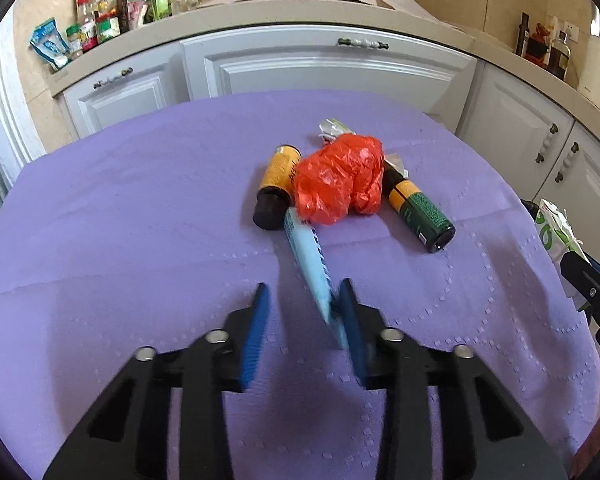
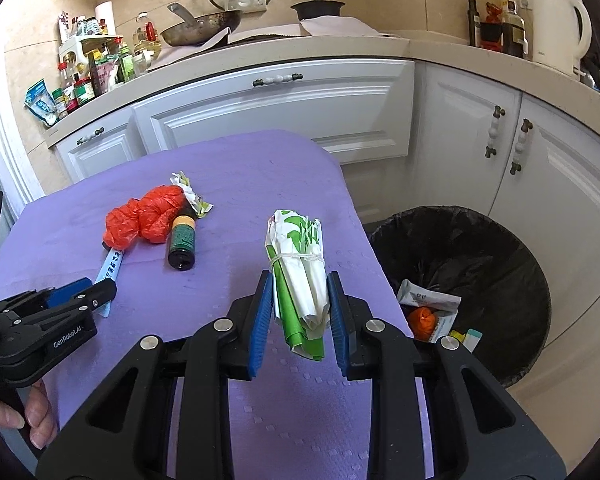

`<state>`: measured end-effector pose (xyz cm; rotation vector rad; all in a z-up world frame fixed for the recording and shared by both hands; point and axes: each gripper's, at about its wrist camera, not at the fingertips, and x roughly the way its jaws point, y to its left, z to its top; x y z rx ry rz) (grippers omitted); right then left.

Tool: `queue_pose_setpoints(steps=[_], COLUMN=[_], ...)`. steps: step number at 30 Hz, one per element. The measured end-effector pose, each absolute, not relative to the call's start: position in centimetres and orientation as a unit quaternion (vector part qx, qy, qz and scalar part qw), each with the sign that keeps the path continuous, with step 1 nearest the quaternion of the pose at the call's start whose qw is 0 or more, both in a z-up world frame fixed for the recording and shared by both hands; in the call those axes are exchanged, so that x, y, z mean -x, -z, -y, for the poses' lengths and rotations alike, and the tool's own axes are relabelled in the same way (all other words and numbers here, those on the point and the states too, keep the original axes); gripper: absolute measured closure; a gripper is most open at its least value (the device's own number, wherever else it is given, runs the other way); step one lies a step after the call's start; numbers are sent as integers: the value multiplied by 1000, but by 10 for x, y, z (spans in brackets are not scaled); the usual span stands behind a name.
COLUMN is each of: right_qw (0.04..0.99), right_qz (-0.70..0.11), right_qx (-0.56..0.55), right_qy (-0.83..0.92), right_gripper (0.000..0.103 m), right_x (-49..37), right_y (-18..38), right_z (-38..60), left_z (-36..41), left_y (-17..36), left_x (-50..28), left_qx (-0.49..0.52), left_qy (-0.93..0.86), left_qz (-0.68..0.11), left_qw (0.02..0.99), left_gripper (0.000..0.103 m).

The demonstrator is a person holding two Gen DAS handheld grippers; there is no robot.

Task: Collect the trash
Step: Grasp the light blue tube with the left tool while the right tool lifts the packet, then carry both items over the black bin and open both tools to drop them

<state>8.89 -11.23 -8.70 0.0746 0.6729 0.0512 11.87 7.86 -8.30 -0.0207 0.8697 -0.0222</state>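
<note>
Your right hand-held gripper (image 2: 298, 308) pinches the light, crushable paper bundle (image 2: 300, 276) mid-length. Your left hand-held gripper (image 1: 304, 308), spread, seemingly only touches the soft tube (image 1: 310, 264) near the table's (image 1: 100, 220) middle; grip its flat tail.

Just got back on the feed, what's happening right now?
The right gripper holds a folded green-and-white paper bundle, with the trash bin off to its right. The left gripper is open around the blue tube. A red plastic bag and two bottles lie on the purple table.
</note>
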Motion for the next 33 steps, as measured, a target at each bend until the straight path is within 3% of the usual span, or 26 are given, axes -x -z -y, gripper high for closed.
queue_pose_setpoints(steps=[2, 7, 20, 33], right_qw=[943, 944, 948, 953], right_qz=[-330, -328, -316, -294], right_qx=[-37, -36, -34, -47], right_qy=[-26, -24, -10, 62], right_gripper=[77, 77, 77, 77], right_x=[-89, -88, -71, -53], right_y=[87, 87, 77, 63], right_z=[112, 111, 113, 165], left_z=[-79, -81, -86, -24], left_y=[84, 82, 65, 35], left_x=[-118, -111, -75, -78], left_qx=[14, 14, 6, -10], left_qy=[16, 27, 54, 137], left_qz=[-421, -417, -392, -344], left_qw=[907, 909, 918, 929], left_gripper=[90, 95, 96, 96])
